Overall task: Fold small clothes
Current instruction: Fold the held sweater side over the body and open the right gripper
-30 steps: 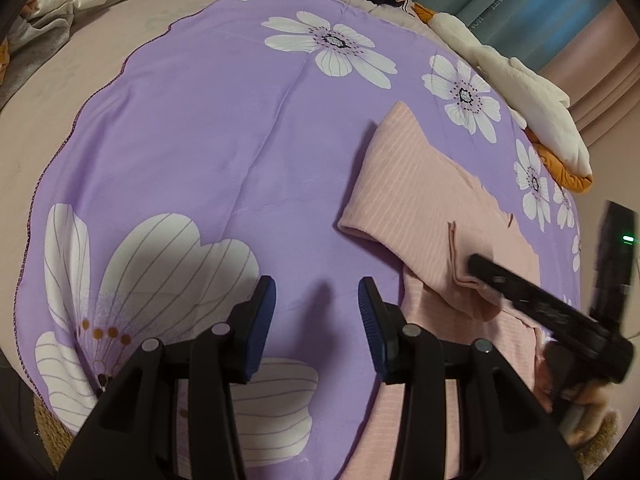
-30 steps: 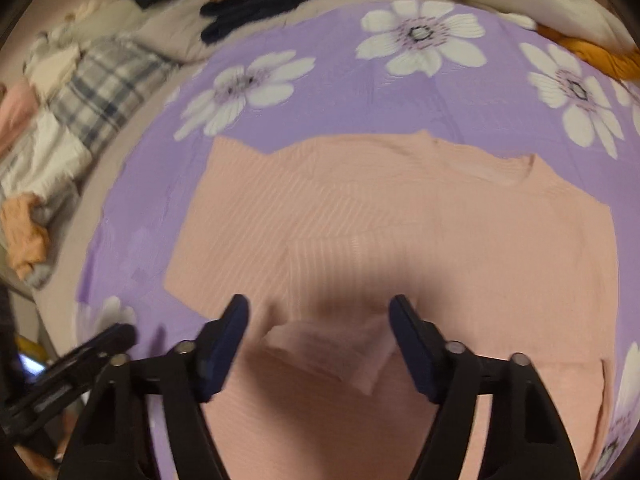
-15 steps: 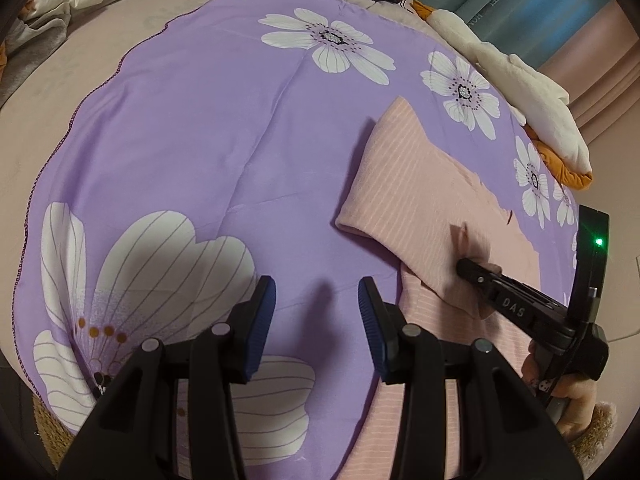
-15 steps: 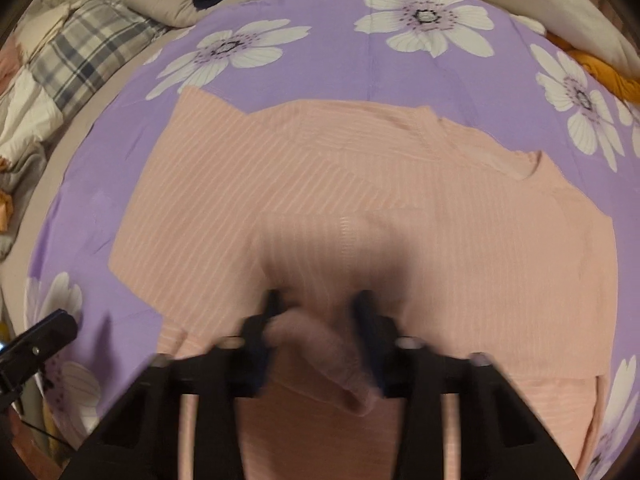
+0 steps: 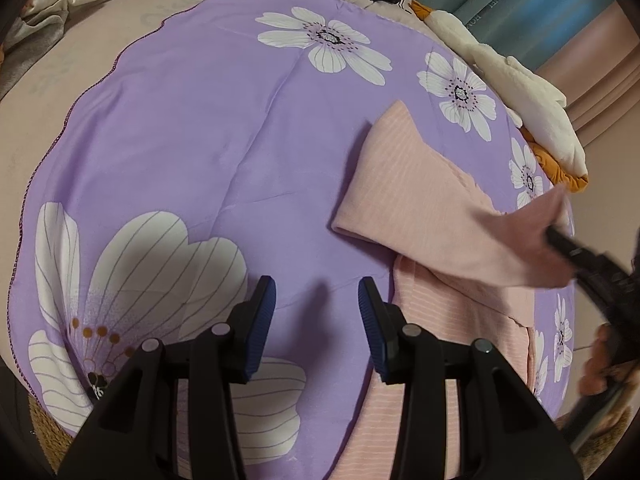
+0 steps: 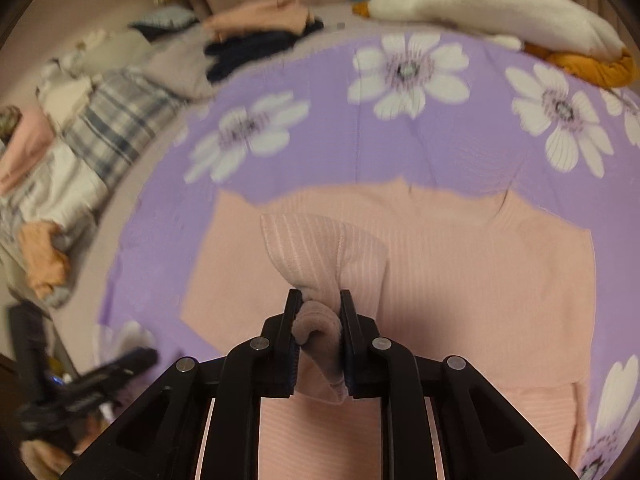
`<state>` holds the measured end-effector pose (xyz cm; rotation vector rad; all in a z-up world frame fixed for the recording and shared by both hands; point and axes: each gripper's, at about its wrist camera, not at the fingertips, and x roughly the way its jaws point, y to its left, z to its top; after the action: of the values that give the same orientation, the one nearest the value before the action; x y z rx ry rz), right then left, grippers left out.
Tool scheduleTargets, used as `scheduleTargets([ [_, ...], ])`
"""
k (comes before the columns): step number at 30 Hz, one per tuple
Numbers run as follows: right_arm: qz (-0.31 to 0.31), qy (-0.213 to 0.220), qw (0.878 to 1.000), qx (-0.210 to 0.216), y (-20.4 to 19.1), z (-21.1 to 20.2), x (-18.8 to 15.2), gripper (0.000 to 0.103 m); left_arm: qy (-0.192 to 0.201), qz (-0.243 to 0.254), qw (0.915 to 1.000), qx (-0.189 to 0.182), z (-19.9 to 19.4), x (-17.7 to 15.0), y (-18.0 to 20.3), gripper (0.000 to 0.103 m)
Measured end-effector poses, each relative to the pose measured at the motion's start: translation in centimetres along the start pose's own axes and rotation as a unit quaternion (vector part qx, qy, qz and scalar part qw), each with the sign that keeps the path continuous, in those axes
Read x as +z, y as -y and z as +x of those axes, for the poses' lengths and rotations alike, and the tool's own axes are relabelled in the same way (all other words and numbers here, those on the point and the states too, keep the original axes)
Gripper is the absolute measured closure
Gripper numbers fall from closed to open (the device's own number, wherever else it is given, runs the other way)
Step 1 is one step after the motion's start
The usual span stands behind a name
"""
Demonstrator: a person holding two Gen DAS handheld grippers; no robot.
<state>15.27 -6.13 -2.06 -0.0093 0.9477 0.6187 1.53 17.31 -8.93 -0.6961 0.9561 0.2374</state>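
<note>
Pink ribbed top [image 6: 460,264] on purple sheet [image 5: 200,140]: soft, limp; right claw [image 6: 319,300] pinches bunched sleeve cuff, left claw [image 5: 316,300] wide, empty, beside hem.

We see the pink top [image 6: 472,264] run off the lower edge behind the right gripper [image 6: 318,304]; the clothes pile [image 6: 260,36] beyond is blurred, as is the left gripper [image 6: 84,390] at lower left.

Pink ribbed knit sweater [image 6: 460,264], matt; purple floral cloth bedsheet [image 5: 192,128], smooth, faint sheen; black plastic fingers [image 5: 264,312], ridged blue pads.
</note>
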Motion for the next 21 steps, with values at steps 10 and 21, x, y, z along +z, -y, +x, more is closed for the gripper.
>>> scheduleTargets([
  [10,-0.011,0.079,0.997,0.001,0.8,-5.6,5.4,0.084,0.003,0.010,0.9999,-0.006,0.2,1.0,1.2,0.062],
  [21,0.007,0.092,0.996,-0.007,3.8,-6.6,5.7,0.084,0.005,0.042,0.9990,-0.009,1.3,3.5,3.9,0.063],
])
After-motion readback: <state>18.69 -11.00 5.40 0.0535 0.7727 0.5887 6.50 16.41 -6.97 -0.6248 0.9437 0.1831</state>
